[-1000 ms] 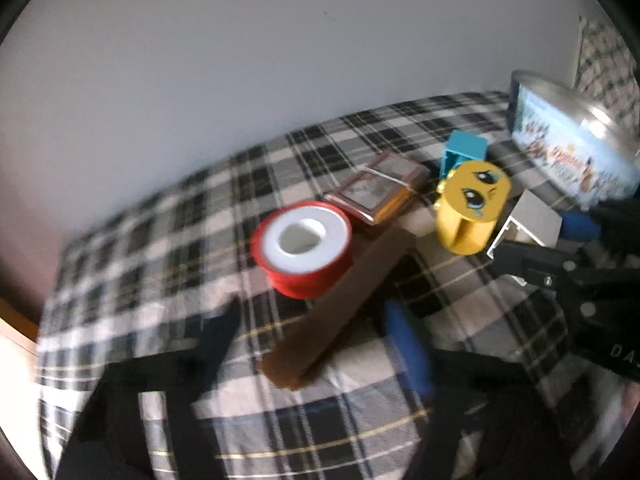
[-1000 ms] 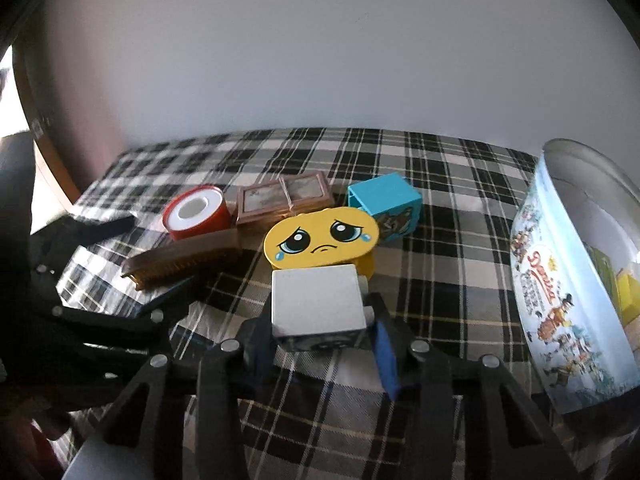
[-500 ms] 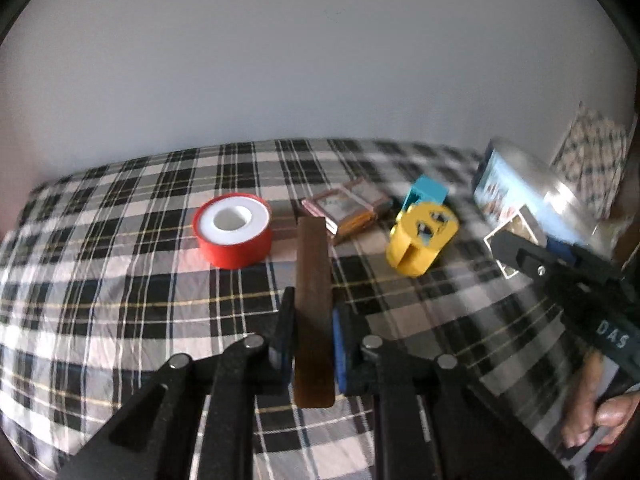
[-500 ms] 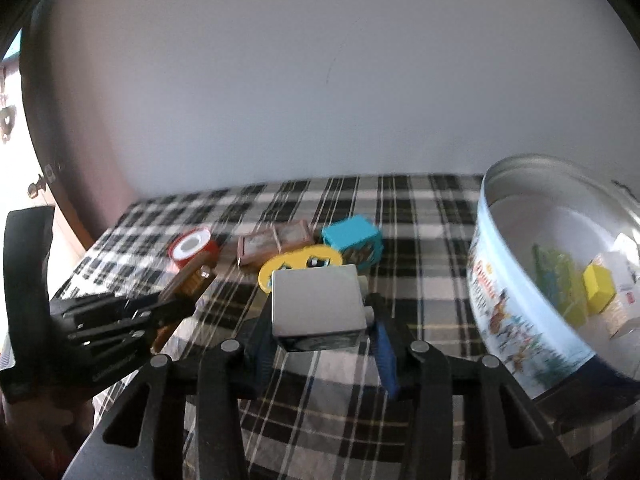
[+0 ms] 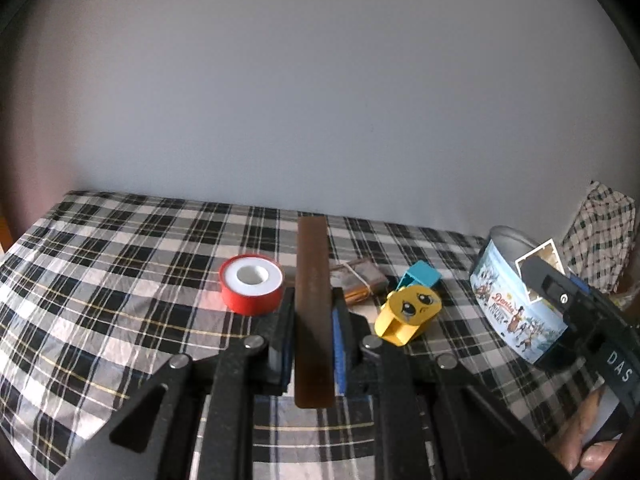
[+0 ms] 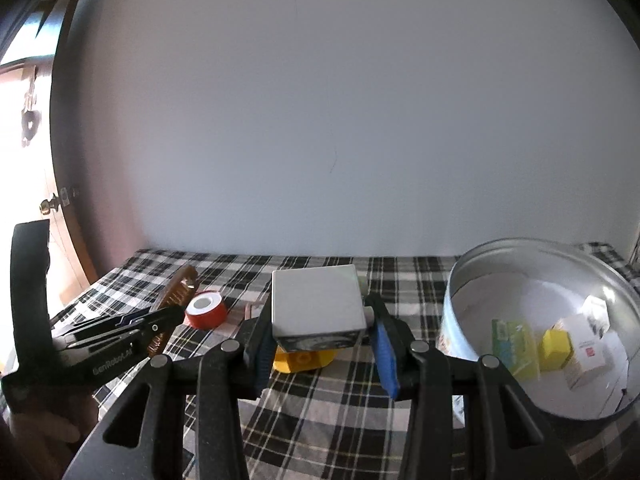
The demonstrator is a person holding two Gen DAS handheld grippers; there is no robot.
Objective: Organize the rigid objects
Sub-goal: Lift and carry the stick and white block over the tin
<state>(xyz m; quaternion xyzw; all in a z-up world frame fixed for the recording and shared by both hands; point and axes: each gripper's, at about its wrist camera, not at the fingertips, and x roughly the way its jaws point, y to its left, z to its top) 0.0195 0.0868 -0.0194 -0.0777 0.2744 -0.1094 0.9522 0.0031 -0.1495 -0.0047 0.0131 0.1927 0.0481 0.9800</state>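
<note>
My left gripper (image 5: 314,320) is shut on a long brown comb (image 5: 314,300), held off the plaid cloth and pointing away. The same comb (image 6: 174,300) shows its teeth in the right wrist view, clamped in the left gripper (image 6: 160,320). Between the blue pads of my right gripper (image 6: 320,320) sits a white box (image 6: 316,304), gripped and lifted. The right gripper (image 5: 552,284) also shows at the right edge of the left wrist view, beside the round tin (image 5: 516,312). In the right wrist view that tin (image 6: 520,268) stands open to the right, with several small boxes inside.
On the plaid cloth (image 5: 120,280) lie a red tape roll (image 5: 252,284), a brown framed item (image 5: 360,280), a yellow sad-face block (image 5: 412,312) and a teal block (image 5: 422,274). A grey wall rises behind. A door with a knob (image 6: 50,204) is at the far left.
The left gripper closed on the comb and lifted it, rolling level. The right gripper rose with the white box and swung toward the open tin.
</note>
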